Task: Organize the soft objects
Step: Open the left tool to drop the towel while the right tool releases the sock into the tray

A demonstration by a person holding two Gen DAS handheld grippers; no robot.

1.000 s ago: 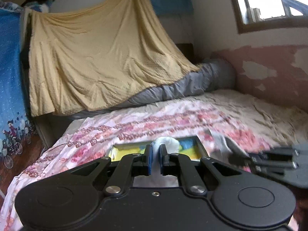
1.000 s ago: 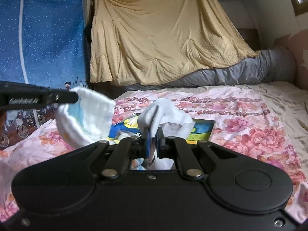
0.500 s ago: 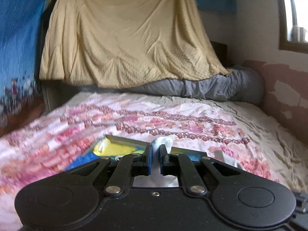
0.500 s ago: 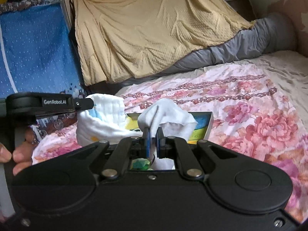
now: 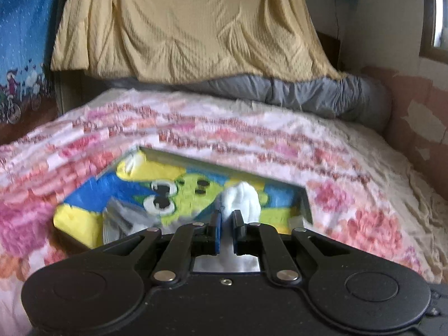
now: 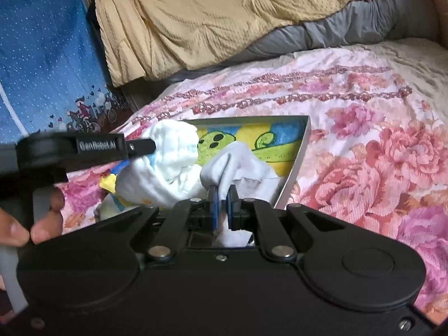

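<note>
Right wrist view first: the bed fills most of what I see, spread with a pink floral sheet, and behind it a yellow blanket hangs down over a rolled grey quilt. A blue curtain with small cartoon cyclists stands off to the side.

On the sheet lies a shallow grey box, lined with a cartoon print in blue, yellow and green. From my left wrist view the same box sits just ahead of my fingers, though that picture is blurred.

My left gripper reaches in from the side, its jaws clamped on a bunched white cloth with a bit of blue on it, held above the near end of the box. In its own camera the left gripper shows the cloth as a white lump squeezed between the blue pads. My hand wraps the handle at the frame's edge.

My right gripper pinches a pale grey-white cloth; its peak rises between the blue pads and the rest drapes down into the box. The two cloths touch side by side. Another grey cloth lies crumpled in the box's near corner.
</note>
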